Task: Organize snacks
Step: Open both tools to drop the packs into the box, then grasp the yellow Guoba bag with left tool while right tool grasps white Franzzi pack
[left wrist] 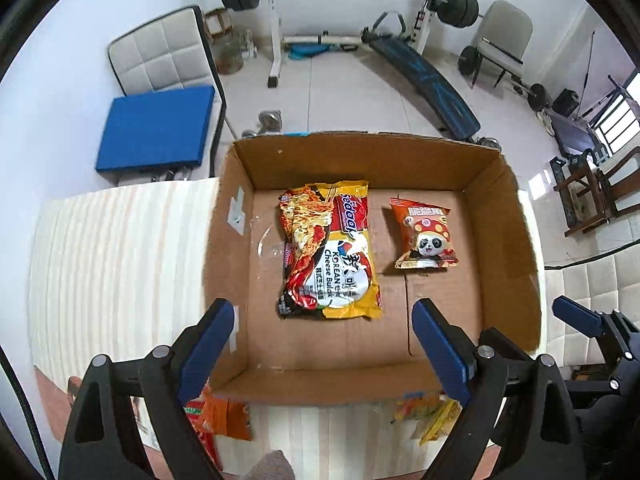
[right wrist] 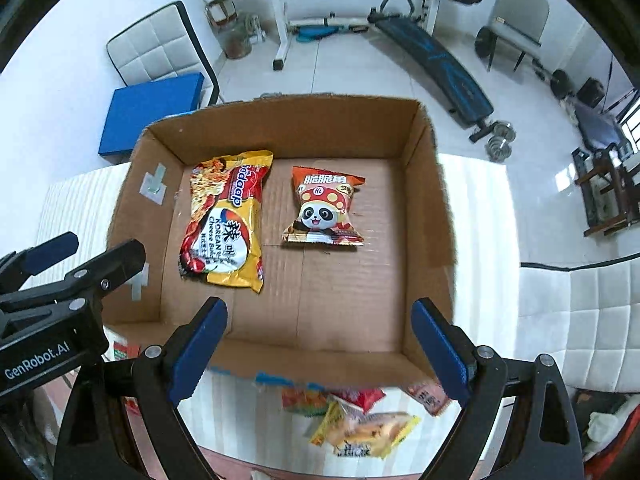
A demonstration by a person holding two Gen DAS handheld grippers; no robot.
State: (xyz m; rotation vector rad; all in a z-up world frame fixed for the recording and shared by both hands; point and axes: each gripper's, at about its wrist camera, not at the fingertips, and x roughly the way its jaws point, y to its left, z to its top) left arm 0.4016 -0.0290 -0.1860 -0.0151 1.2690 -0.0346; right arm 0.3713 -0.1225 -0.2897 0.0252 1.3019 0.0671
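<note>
Risks, listed first. Loose packets (right wrist: 362,424) lay on the pale table (left wrist: 120,248) just outside the near wall of the cardboard box (left wrist: 496,208), partly hidden under that wall and behind the gripper arms. A blind reach for them could have snagged the box rim or nudged the box across the table. Their wrappers looked thin and slippery, so a pinch on one corner might have let a packet slide out or dragged a neighbour along with it. The two tools hung close side by side, and a careless swing could have knocked one against the other.

Tools. Left gripper (left wrist: 324,344): fingers spread wide, nothing between them, held above the box and pointing steeply down. Right gripper (right wrist: 320,344): likewise spread and empty, above the near right part of the box.

Contents of box. One noodle packet (left wrist: 330,250), yellow and red, printed with Korean cheese lettering, lay flat and lengthwise on the box floor, left of centre. One small orange snack bag (left wrist: 422,236) with a panda figure lay flat beside it to the right, apart from it and puffed with air. Much of the floor remained bare cardboard.
</note>
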